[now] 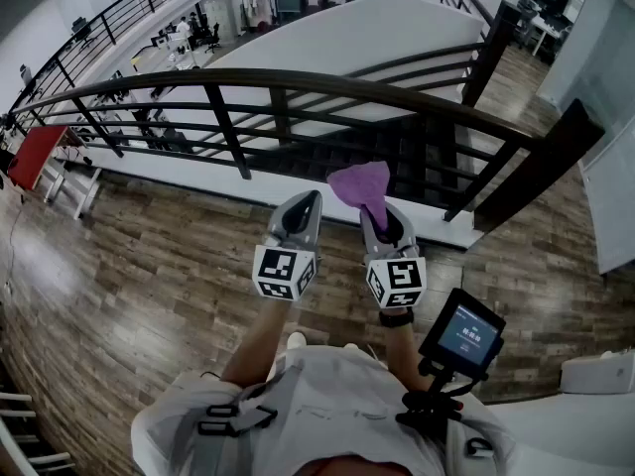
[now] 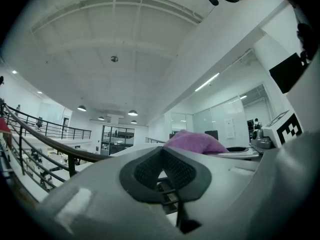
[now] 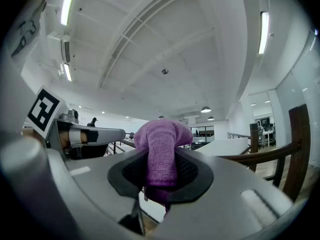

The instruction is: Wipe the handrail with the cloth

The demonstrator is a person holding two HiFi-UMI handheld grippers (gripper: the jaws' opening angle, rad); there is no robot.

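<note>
- Your right tongs (image 3: 161,170) are clenched on the purple knitted cloth (image 3: 162,144), and the right gripper view shows the pinch.
- Your left tongs (image 2: 163,165) are closed on nothing.
- Only the head view shows the cloth raised, apart from the dark curved handrail (image 1: 298,79).

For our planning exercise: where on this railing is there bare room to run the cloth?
The handrail top is bare along its whole curve, up to the dark post at right. The wood floor between railing and person is also open. Crowded: the narrow gaps between the bars below the rail, beyond the right gripper holding the cloth.
</note>
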